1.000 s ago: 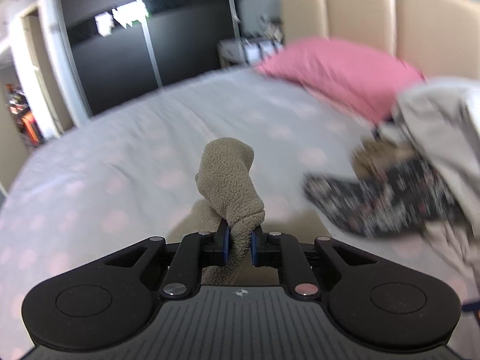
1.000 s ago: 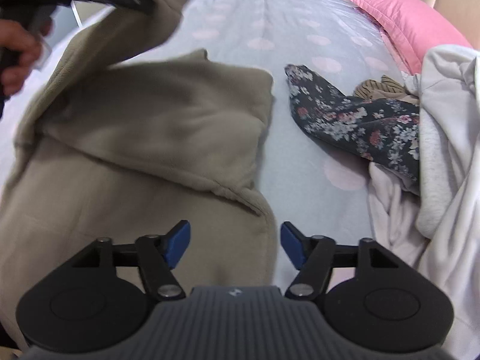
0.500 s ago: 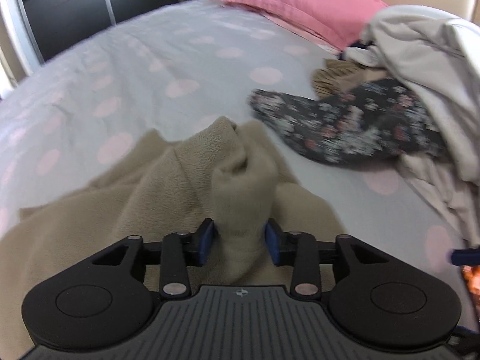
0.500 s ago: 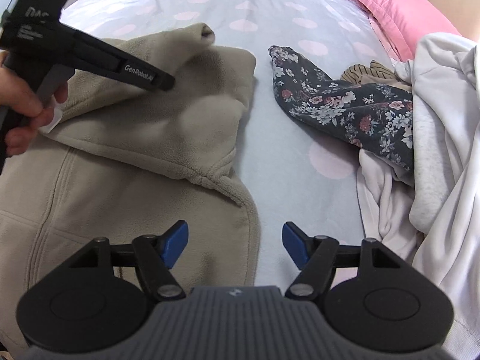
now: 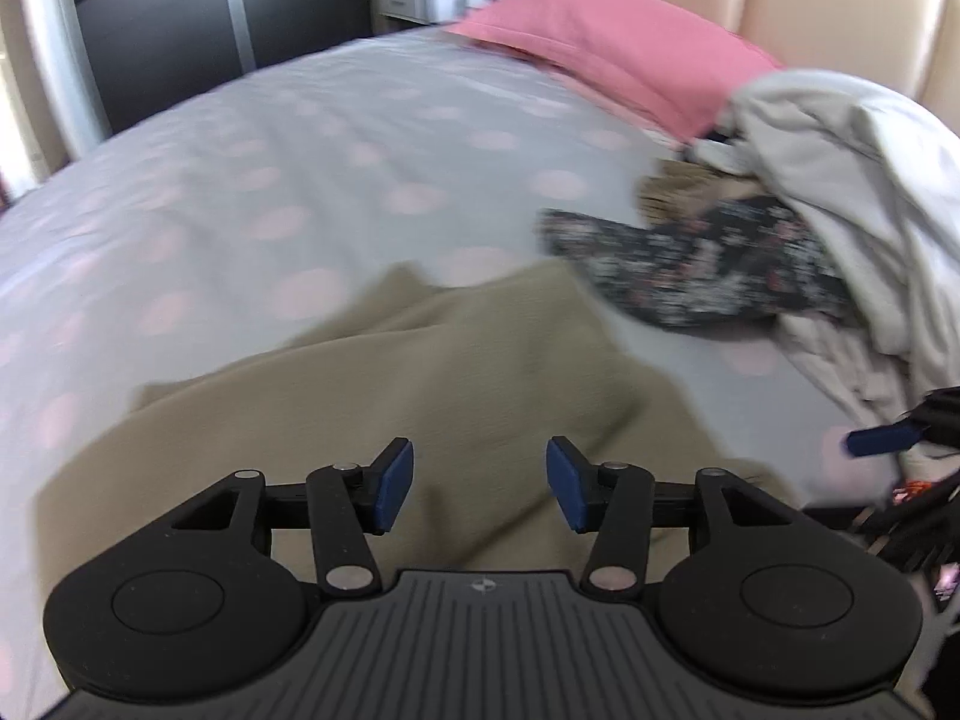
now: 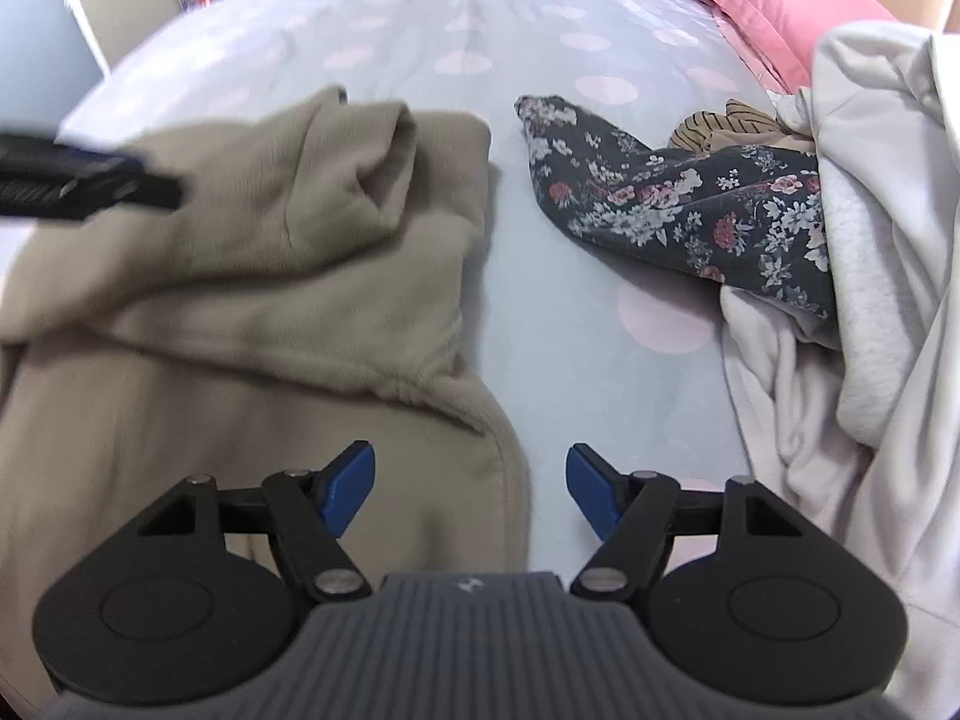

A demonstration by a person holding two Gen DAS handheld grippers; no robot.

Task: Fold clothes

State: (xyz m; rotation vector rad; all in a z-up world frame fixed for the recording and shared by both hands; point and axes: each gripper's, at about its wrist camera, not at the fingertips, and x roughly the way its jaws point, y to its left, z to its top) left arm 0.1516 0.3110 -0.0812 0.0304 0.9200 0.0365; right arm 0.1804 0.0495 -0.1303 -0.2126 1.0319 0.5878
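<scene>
Inspector A: The fleece garment (image 6: pixel 258 276) is showing plain tan; the bed sheet (image 6: pixel 510 6) is showing pale grey with pink dots.

Inspector B: At two o'clock, the floral cloth (image 6: pixel 672 198) is reading dark with red and white blossoms. The pillow (image 5: pixel 606 54) is showing pink, and the gripper pads (image 6: pixel 348 489) are showing blue.

The bed (image 6: pixel 384 6) wears a pale grey sheet with pink dots. A tan fleece top (image 6: pixel 252 276) lies spread on its near left part, one sleeve folded back across the body. To the right, apart from it, a dark flowered garment (image 6: pixel 672 198) lies on the sheet, its far end tucked under a heap of white clothes (image 6: pixel 870 228). A striped tan piece (image 6: pixel 729 120) shows beside that heap. A pink pillow (image 5: pixel 606 54) sits at the head.
</scene>
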